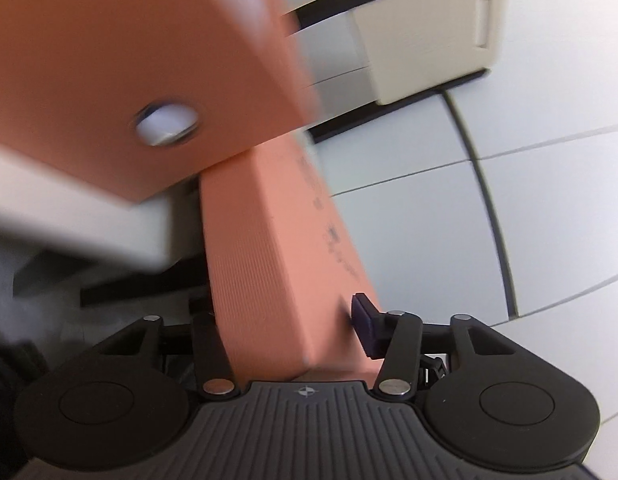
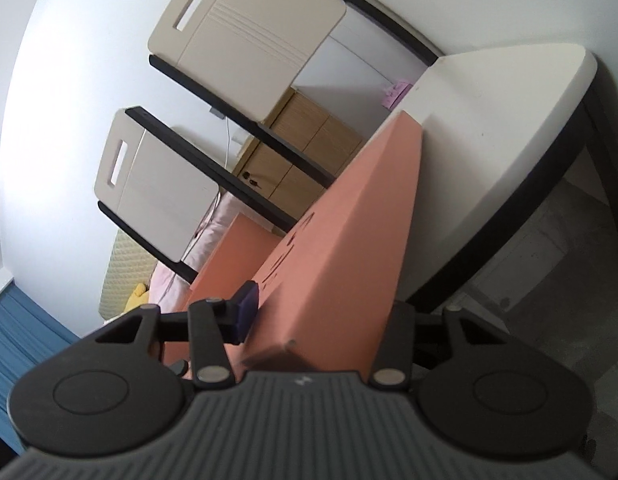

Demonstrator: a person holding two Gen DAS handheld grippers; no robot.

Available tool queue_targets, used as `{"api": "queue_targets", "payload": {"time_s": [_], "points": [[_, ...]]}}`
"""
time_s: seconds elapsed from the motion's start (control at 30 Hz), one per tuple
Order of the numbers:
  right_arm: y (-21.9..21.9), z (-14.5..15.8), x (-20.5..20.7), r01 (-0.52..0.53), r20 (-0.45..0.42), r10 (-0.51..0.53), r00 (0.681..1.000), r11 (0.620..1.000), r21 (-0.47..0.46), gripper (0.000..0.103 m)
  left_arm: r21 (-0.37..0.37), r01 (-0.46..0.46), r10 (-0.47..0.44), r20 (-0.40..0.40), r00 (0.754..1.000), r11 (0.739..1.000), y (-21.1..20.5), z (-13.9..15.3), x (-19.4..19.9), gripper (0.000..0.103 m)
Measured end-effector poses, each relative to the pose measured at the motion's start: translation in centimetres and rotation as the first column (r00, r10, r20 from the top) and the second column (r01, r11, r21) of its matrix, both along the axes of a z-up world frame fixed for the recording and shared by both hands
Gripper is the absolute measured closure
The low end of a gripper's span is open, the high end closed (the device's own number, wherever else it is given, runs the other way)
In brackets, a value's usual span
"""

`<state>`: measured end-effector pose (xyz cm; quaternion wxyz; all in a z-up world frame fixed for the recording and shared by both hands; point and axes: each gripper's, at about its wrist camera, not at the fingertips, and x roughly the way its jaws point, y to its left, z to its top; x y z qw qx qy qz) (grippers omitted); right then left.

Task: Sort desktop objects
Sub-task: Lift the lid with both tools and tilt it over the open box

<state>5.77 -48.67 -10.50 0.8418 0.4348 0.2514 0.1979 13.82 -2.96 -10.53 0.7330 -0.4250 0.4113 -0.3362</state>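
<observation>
Left gripper point(image 1: 289, 332): jaws pinch the narrow spine of an orange binder point(image 1: 277, 248). Only the right pad point(image 1: 363, 320), dark purple, shows; the left one is hidden behind the board. Surface of the spine is finely ribbed, matte. Dark printing runs along its right edge, too smeared to read. A second orange slab point(image 1: 109, 60) with a metal-rimmed round hole looms above, motion-blurred; whether it is the same binder's cover cannot be told.

Right gripper point(image 2: 313, 320): jaws clamp an orange binder board point(image 2: 349, 240), held in the air edge-on. Left pad point(image 2: 247, 312) visible, right pad concealed. Dark marks on the board's left face are illegible.

Beyond, in the right wrist view: cream table top point(image 2: 509, 128) with rounded corner and black frame, two beige chair backs point(image 2: 237, 28) with slot handles, wooden cabinet point(image 2: 309, 148), small pink note point(image 2: 395, 94), writing unreadable.
</observation>
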Motion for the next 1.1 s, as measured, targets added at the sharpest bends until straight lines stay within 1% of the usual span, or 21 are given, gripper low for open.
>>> {"api": "queue_targets", "payload": {"time_s": [0.13, 0.23, 0.33, 0.43, 0.57, 0.7, 0.77, 0.87, 0.97, 1.1], "points": [[-0.4, 1.7, -0.2, 0.035, 0.015, -0.035, 0.999, 0.999, 0.039, 0.054, 0.027, 0.006, -0.008, 0.068, 0.998, 1.000, -0.4, 3.5, 0.3, 0.052], [-0.5, 3.3, -0.4, 0.044, 0.044, -0.046, 0.998, 0.998, 0.053, 0.053, 0.031, 0.014, -0.017, 0.102, 0.995, 0.999, -0.5, 5.7, 0.3, 0.052], [-0.2, 5.3, -0.5, 0.038, 0.086, -0.042, 0.995, 0.998, 0.050, 0.053, 0.029, 0.020, -0.024, 0.132, 0.991, 0.999, 0.3, 7.6, -0.2, 0.052], [0.8, 7.5, -0.1, 0.020, 0.129, -0.025, 0.991, 0.999, 0.044, 0.053, 0.020, 0.009, -0.012, 0.160, 0.987, 1.000, 1.8, 9.5, -0.7, 0.052], [3.7, 10.5, 1.4, -0.028, 0.187, 0.022, 0.982, 0.999, 0.029, 0.053, 0.009, -0.027, 0.026, 0.152, 0.988, 1.000, 5.3, 11.9, -1.4, 0.051], [8.7, 11.0, 4.2, -0.107, 0.205, 0.098, 0.974, 0.994, 0.037, 0.053, 0.033, -0.101, 0.093, 0.182, 0.979, 0.994, 10.1, 14.4, -2.1, 0.051], [11.4, 11.0, 5.7, -0.149, 0.211, 0.137, 0.968, 0.988, 0.043, 0.053, 0.045, -0.143, 0.131, 0.194, 0.972, 0.989, 12.5, 15.0, -2.4, 0.051], [15.3, 11.1, 7.9, -0.210, 0.220, 0.195, 0.956, 0.976, 0.051, 0.053, 0.052, -0.193, 0.180, 0.183, 0.966, 0.980, 16.5, 14.8, -2.5, 0.051], [19.1, 11.0, 9.9, -0.264, 0.224, 0.246, 0.943, 0.963, 0.056, 0.053, 0.051, -0.226, 0.215, 0.161, 0.963, 0.973, 20.6, 13.6, -2.3, 0.051], [22.4, 9.1, 11.3, -0.277, 0.186, 0.265, 0.946, 0.960, 0.047, 0.053, 0.040, -0.246, 0.240, 0.116, 0.964, 0.969, 24.4, 11.4, -1.3, 0.051]]}}
